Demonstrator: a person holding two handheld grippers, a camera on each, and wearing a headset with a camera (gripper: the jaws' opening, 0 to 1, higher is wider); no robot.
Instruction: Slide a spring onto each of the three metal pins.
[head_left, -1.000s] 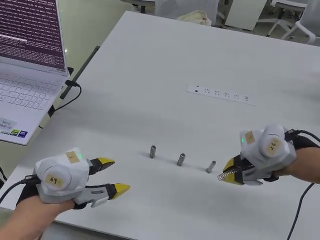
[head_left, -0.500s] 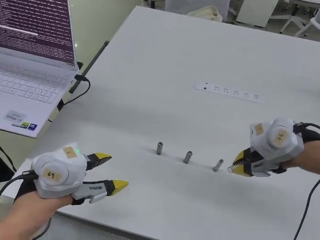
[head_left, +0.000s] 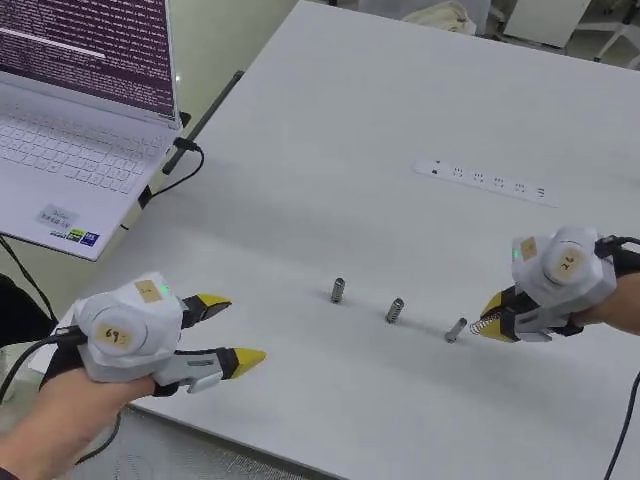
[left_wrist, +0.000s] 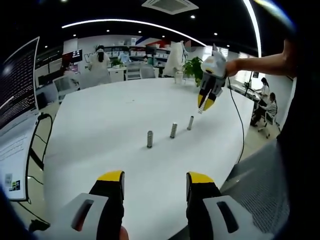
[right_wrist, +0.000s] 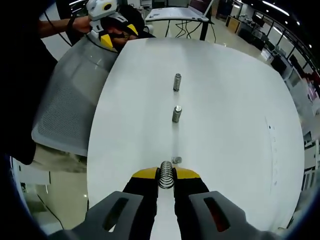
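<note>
Between right tongs (right_wrist: 166, 176), spring (right_wrist: 166, 169) pinched (bare pin (right_wrist: 176, 160) ahead)

Lighting: bright, even, from overhead; curved ceiling strips (left_wrist: 125, 20) glow from ten to two o'clock in the left gripper view. Shadows: short and soft beside the pins (head_left: 456, 329) on the white table (head_left: 350, 150) (edges diffuse). Exposure: tabletop near-white in the right gripper view. Focus: sharp centrally. Distortion: strong fisheye bending at both gripper views' margins.

White, yellow-tipped left hand-held gripper (head_left: 230, 328) and right hand-held gripper (head_left: 490, 319)
</note>
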